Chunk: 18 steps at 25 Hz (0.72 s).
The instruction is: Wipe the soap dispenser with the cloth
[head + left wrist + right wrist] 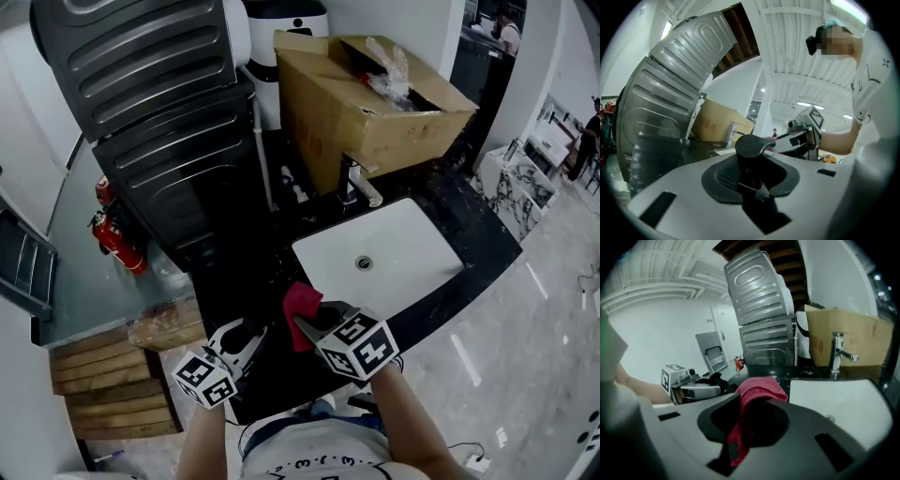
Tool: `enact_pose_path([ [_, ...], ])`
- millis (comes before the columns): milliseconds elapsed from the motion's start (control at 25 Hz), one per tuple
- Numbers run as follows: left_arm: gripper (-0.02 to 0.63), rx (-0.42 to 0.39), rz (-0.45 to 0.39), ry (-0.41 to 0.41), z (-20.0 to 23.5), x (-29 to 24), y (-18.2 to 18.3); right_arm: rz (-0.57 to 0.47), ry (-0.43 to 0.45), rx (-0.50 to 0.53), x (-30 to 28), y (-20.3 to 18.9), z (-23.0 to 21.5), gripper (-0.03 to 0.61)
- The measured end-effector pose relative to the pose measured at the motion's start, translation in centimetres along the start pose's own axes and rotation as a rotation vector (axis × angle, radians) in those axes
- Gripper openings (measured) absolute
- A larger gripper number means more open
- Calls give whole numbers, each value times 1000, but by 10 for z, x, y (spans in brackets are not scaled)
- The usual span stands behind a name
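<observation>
Both tools are full. The left gripper (pixel 751 180) is shut partway on the soap dispenser (pixel 751 149), a small black bottle with a pump top. The bottle is squeezed between the two dark pads, and its spout is turned toward the other tool. It cannot be told if the base of the bottle rests on anything.

The right gripper (pixel 749 425) is shut on the cloth (pixel 758 391), which is red and bunched up. One fold sticks out past the jaws, and some of it hangs down between them.

In the head view, both tools are held low in front of the person, over the dark counter (pixel 246 272) and just beside the white sink (pixel 417 239). The cloth is seen near the bottle, but a small gap is left between them. No touch is seen in any view.

So the first part of the job looks done: the bottle has been picked up in one tool and the cloth in the other. The wiping itself is judged not yet begun. The cloth has yet to be brought onto the bottle and rubbed over its sides and its top. How dirty the bottle is cannot be told, because it is so dark.
</observation>
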<state>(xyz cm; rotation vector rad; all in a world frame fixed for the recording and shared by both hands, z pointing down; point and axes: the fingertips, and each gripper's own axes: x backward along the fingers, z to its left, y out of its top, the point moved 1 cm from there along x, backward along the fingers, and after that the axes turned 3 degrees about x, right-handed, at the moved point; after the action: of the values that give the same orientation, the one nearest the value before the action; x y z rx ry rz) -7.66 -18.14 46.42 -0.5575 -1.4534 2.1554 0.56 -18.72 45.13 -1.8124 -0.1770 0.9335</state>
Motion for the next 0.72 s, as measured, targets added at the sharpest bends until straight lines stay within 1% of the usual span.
enact_pose_path([
  [80,107,4,-3,2,2,2,-1,35,-15,45,-3,-3,-1,51],
  [200,107,12,-6,4,2,3,-1,110,-63,59,-3,-16,-14,51],
  [280,107,16,-4,4,1,2,-1,141,-97,42,-2,-26,-24,51],
  [360,107,12,-4,-3,1,1,-1,144,-111,13,-2,-31,-30,51],
  [520,106,-22,-2,-5,0,-2,1,155,-142,-4,-2,-39,-38,51],
  [600,106,-30,3,-5,-1,-3,2,145,-161,-16,0,-39,-42,52],
  [640,106,-31,7,-5,-1,-2,1,118,-172,-30,3,-34,-44,52],
  [720,106,-29,11,-3,-1,-2,0,24,-176,-54,7,-15,-46,52],
])
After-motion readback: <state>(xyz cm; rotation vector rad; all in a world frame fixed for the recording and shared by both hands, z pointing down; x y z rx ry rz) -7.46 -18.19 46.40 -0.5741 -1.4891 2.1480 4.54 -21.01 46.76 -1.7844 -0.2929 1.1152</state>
